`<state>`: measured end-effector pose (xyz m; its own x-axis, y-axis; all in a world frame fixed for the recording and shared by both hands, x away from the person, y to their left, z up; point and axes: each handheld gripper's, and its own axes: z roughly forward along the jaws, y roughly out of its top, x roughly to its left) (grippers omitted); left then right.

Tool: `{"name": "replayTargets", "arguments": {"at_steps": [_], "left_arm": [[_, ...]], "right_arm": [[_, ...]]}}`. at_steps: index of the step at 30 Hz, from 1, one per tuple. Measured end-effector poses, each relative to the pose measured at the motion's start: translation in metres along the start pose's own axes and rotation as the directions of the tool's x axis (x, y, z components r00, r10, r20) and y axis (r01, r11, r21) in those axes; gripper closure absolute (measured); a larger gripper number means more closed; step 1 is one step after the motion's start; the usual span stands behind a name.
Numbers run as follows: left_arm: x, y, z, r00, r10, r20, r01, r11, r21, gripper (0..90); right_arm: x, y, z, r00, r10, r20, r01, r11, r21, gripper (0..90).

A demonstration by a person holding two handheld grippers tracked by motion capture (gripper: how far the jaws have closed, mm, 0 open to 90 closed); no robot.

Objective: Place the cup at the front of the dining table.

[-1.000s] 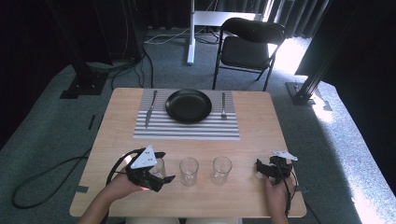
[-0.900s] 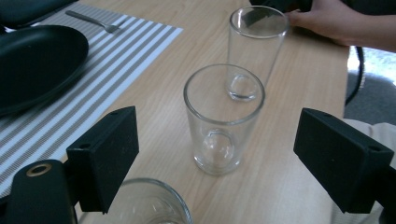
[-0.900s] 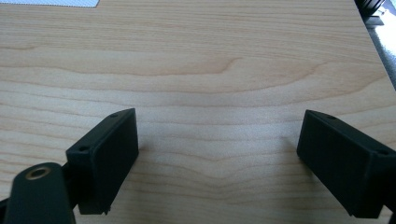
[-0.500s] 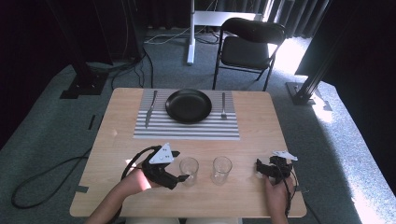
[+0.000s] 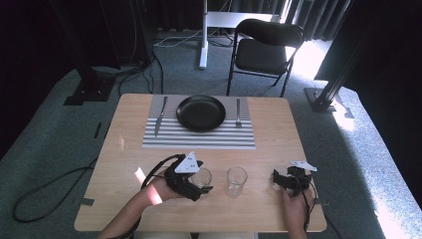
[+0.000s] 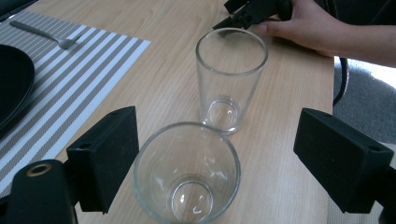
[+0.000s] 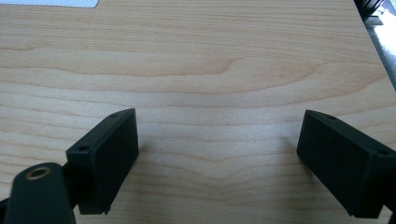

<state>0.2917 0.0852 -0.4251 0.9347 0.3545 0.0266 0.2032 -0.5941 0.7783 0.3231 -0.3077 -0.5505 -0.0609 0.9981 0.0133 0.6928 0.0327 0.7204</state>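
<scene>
Two empty clear glasses stand side by side near the front of the wooden table (image 5: 124, 164). My left gripper (image 5: 203, 181) reaches in from the left, and the left glass (image 5: 201, 175) stands between its jaws. In the left gripper view the left gripper (image 6: 219, 140) is open: the near glass (image 6: 187, 172) sits close to the left pad, with a wide gap to the right pad. The second glass (image 6: 231, 79) stands just beyond it (image 5: 236, 180). My right gripper (image 5: 276, 179) rests at the front right, open over bare wood (image 7: 217, 149), to the right of the second glass.
A striped placemat (image 5: 199, 138) at the table's far side carries a black plate (image 5: 201, 112), with a knife (image 5: 160, 115) on its left and a fork (image 5: 238, 112) on its right. A folding chair (image 5: 266, 47) stands beyond the table. The other hand (image 6: 308, 28) lies behind the far glass.
My left gripper has slid right along the table until the left glass stands between its jaws. The right gripper and both glasses have stayed where they were.
</scene>
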Motion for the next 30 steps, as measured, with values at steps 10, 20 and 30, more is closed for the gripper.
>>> {"name": "replayTargets", "arguments": {"at_steps": [10,20,30], "left_arm": [[-0.004,0.011,0.02,0.9998,0.017,0.012,-0.018,0.9994,0.031,14.5],[-0.004,0.025,0.042,0.9999,-0.007,0.014,0.006,0.9956,0.093,14.5],[-0.008,0.038,0.063,0.9999,-0.001,0.011,-0.001,0.9887,0.15,14.6]], "right_arm": [[0.0,0.0,0.0,1.0,0.0,0.0,0.0,1.0,0.0,12.1],[0.0,0.0,0.0,1.0,0.001,0.0,-0.001,1.0,0.0,12.0],[0.0,0.0,0.0,1.0,0.001,-0.001,-0.001,1.0,0.0,12.0]]}}
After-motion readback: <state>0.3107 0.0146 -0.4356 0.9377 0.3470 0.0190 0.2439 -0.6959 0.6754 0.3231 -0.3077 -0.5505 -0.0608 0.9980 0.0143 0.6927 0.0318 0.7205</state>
